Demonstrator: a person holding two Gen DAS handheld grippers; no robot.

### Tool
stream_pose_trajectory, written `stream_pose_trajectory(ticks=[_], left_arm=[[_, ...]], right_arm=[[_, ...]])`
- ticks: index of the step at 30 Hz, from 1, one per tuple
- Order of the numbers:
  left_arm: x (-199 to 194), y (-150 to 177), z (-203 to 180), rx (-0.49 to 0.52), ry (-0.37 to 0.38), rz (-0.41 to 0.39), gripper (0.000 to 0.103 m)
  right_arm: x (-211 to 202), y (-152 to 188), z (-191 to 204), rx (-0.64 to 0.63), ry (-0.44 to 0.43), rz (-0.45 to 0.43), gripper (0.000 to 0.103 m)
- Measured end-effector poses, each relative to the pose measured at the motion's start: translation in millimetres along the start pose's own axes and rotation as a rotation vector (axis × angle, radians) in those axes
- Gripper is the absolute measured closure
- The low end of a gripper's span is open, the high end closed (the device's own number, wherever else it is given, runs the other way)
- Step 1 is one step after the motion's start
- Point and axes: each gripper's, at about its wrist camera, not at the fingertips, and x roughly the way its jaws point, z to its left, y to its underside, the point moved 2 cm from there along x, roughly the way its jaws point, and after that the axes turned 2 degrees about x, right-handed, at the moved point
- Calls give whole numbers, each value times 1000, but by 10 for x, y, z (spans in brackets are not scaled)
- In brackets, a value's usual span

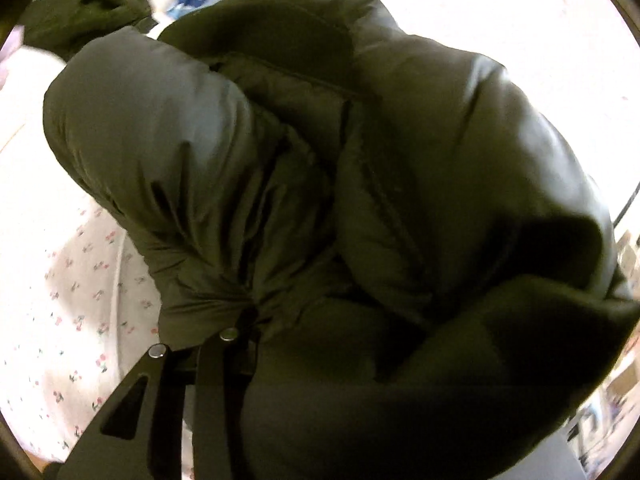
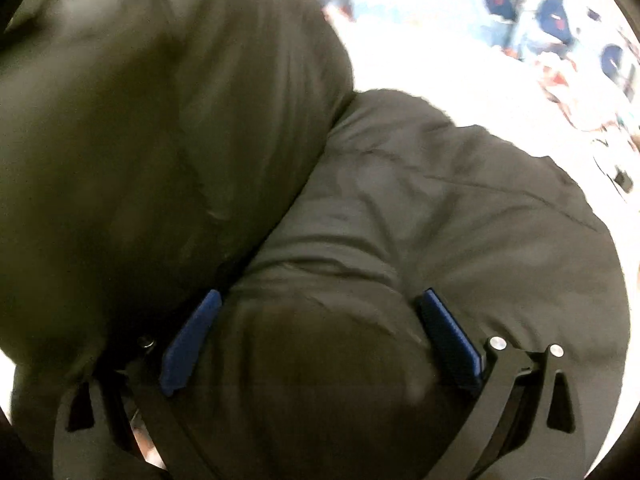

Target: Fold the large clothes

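A puffy dark olive jacket point(image 1: 360, 152) fills the left wrist view, lifted and bunched. My left gripper point(image 1: 248, 316) comes in from the lower left; its black fingers point(image 1: 224, 344) run into a gathered pinch of the jacket's fabric, which hides the tips, so it is shut on the jacket. In the right wrist view the same jacket point(image 2: 460, 208) lies in thick rolls. My right gripper point(image 2: 320, 294) stands wide, and a fat fold bulges between its blue pads point(image 2: 192, 340). The pads do not visibly squeeze the fold.
A white sheet with a small flower print point(image 1: 72, 280) lies under the jacket. Another dark green garment point(image 1: 88, 12) is heaped at the far left. Blurred blue and orange things point(image 2: 552, 12) lie beyond the bright sheet point(image 2: 440, 92).
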Motion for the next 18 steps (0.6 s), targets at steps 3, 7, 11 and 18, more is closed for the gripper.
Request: stream_pose_trajectory(ticks=[3,7,11,18], left_arm=[[171,74,-212,71,-20,32,65],[460,244,-547,163,-41,78,65],[760,349,-789,242,-67,113,65],[1196,541,-1167,399,-150,154,61]], right_arm=[[-378,86,-580,184,-111,-67,6],[-787,35,-1146,317,-150,-140,6],[-1313,-324,-1337,292,-140,-253,6],[-1420,-1345,-926,8,-32,-199,6]])
